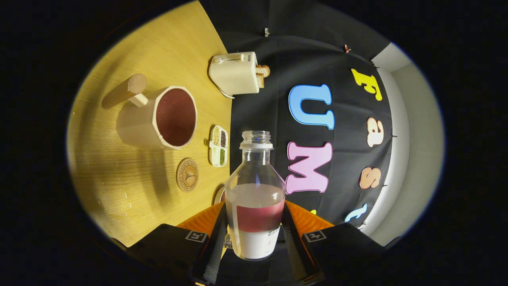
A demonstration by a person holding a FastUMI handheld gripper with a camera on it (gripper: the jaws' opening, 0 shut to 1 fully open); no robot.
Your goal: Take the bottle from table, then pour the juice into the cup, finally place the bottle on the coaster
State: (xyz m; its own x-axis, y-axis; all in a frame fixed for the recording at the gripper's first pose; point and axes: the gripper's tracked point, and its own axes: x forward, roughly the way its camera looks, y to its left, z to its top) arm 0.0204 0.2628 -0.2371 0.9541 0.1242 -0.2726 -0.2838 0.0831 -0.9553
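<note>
My gripper (254,228) is shut on a clear, uncapped bottle (254,186), with a finger pressing on each side of its labelled lower body. A band of red juice shows in that lower part. The view is rolled, so the wooden table (119,190) stands on one side and the bottle lies roughly parallel to it. A pale faceted cup (174,117) with a wooden handle stands on the table beyond the fingers, off to the table side of the bottle's mouth, with red juice inside. The round cork coaster (187,174) lies between the cup and my fingers.
A cream toaster (236,73) with bread in its slots stands at the table's far edge by the black cloth wall. A small divided tray (218,145) of seeds lies between the cup and the bottle's neck. A round rim (219,194) peeks out beside the finger.
</note>
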